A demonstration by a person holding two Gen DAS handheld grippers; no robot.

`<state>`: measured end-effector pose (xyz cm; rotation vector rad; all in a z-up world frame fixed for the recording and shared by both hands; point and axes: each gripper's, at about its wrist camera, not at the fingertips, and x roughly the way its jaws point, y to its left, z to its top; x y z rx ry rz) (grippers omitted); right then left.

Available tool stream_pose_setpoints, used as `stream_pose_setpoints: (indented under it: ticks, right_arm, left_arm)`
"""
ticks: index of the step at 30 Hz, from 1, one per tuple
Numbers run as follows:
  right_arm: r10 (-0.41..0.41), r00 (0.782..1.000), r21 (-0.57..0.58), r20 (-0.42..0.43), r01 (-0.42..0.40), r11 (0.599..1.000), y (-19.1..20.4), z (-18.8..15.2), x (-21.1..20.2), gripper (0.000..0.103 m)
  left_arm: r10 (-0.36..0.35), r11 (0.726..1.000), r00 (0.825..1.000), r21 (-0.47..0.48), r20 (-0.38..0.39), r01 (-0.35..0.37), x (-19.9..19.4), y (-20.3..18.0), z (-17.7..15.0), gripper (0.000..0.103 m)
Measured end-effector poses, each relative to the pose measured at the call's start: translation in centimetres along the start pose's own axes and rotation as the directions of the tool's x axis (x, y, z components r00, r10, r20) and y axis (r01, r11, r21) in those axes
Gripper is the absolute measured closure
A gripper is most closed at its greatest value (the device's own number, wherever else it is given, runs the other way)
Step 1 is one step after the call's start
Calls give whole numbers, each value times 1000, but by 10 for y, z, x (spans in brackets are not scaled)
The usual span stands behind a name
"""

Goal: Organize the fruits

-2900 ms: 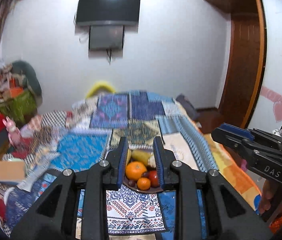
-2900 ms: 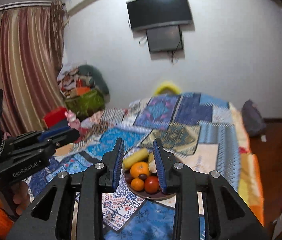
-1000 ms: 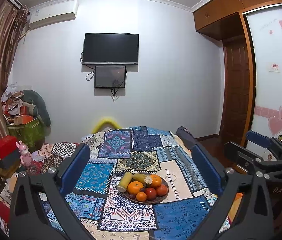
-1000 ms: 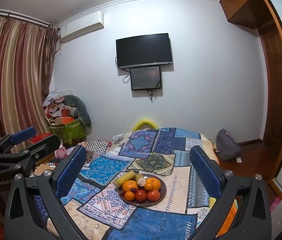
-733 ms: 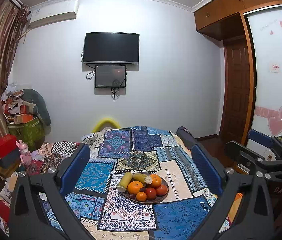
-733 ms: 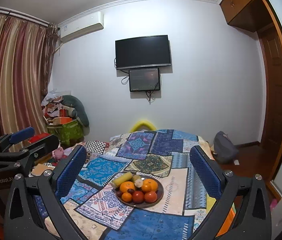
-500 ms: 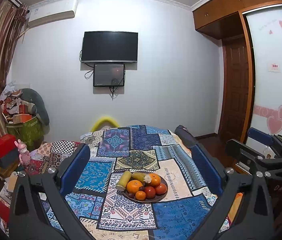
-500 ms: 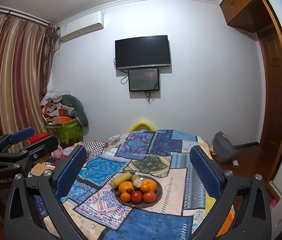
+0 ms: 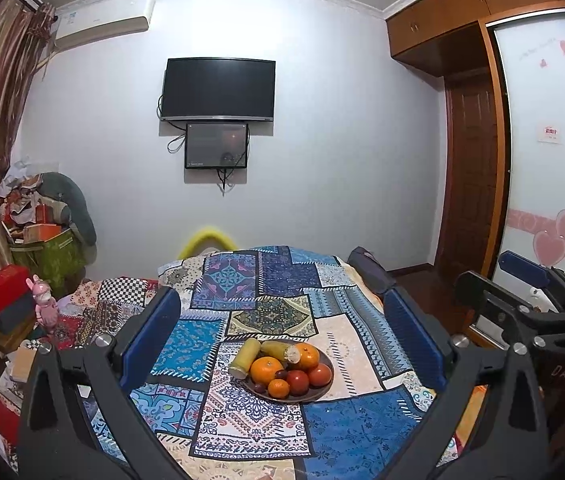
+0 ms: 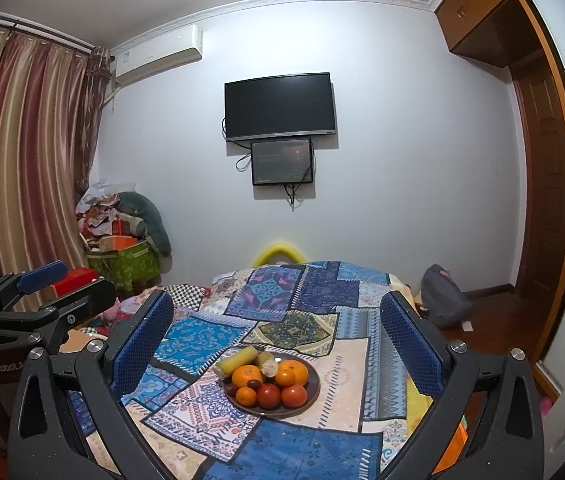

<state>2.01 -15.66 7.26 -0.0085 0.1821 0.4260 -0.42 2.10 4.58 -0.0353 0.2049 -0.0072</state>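
A brown plate rests on the patchwork cover in front of both grippers. It holds oranges, red tomatoes, two corn cobs and small dark fruits. My left gripper is wide open and empty, its blue pads framing the plate from well behind it. My right gripper is likewise wide open with nothing in it. Each gripper also shows in the other's view: the right gripper at the right edge, the left gripper at the left edge.
The patchwork cover spreads over a bed-like surface. A cluttered pile with a green box and a pink toy rabbit stand at the left. A dark bag, a door and a wardrobe are at the right.
Since the earliest frames both grippers have opened from nearly shut to wide open and drawn back and up from the plate. Over the last second they have barely moved.
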Motion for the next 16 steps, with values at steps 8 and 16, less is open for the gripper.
stream_pose_setpoints:
  ticks: [8,16]
  right_arm:
    - [-9,1000,6,-2,9,1000,-1,-1,0,0]
    - [-13,1000,4,-9,13,1000,-2,-2,2,0]
  left_arm:
    - [-10,1000,1000,-15,-11,9,3,3,0,0]
    - [-19,1000,1000,-22,-23,18,6,3,-2,0]
